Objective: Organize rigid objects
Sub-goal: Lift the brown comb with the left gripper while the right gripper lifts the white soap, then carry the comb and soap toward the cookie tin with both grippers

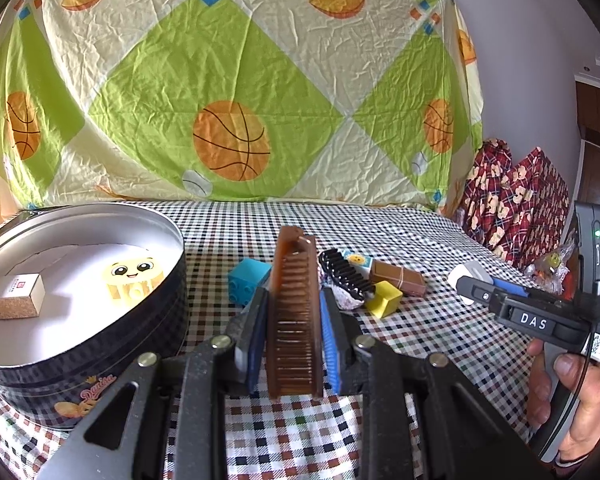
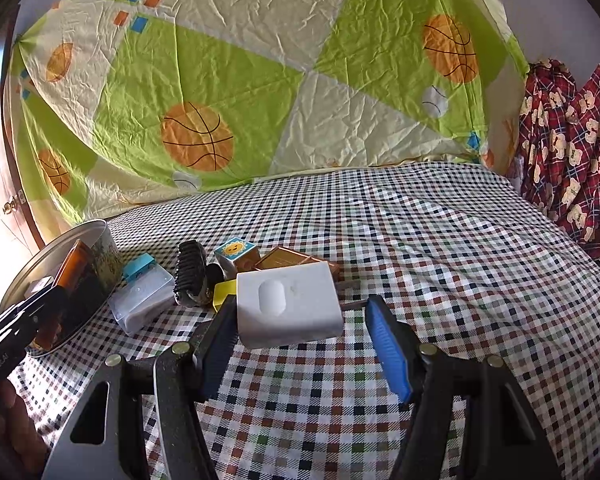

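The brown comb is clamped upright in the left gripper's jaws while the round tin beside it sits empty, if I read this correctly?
Not quite: the round tin is not empty. The left wrist view shows a cork-based block inside it. The brown comb is indeed clamped upright in the left gripper.

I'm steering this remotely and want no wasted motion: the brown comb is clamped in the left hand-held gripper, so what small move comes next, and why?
Probably swing the left hand-held gripper leftward over the round tin and then let go. The brown comb is held firmly between its pads, and the open tin sits just to its left with a cork block already inside and bare floor beside it.
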Tool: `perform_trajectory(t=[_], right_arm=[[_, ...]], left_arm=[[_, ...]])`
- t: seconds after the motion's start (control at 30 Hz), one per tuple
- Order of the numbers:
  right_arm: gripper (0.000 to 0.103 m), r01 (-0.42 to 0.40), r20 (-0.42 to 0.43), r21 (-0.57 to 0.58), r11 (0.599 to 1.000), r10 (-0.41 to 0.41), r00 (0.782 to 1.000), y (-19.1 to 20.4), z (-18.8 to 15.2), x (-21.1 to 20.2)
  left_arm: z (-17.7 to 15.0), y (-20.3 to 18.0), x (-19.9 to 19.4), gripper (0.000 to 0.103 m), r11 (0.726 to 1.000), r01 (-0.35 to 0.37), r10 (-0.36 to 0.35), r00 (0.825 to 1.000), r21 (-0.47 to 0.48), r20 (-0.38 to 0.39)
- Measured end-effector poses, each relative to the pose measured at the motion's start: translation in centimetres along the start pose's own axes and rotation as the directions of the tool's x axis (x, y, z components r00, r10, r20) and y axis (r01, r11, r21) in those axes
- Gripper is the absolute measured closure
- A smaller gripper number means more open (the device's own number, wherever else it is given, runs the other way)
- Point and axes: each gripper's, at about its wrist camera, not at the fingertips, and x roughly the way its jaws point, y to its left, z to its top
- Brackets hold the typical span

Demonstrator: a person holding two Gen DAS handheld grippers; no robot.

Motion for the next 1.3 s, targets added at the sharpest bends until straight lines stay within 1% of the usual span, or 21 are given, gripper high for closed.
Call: perform_trajectory(t=[0.2, 0.77, 1.3], right_arm=[[0.037, -0.001, 0.029, 0.001, 1.000, 0.001, 1.000, 0.2, 0.0, -0.6], [0.037, -0.018, 0.106, -0.001, 1.000, 0.018, 0.994, 0.1, -0.4, -1.7], [0.037, -0.031, 0.191, -0.006, 0.999, 0.032, 0.981, -0.1, -0.8, -3.2]], left_arm=[[-0.1, -0.1, -0.5, 0.079, 1.000, -0.006, 0.006, 1.000, -0.002, 0.026], [0.0, -0.1, -1.1, 0.079, 1.000, -0.009, 0.009, 0.998, 0.001, 0.058], [-0.2, -0.2, -2.2, 0.079, 1.000, -0.022, 0.020, 0.991, 0.017, 0.131]])
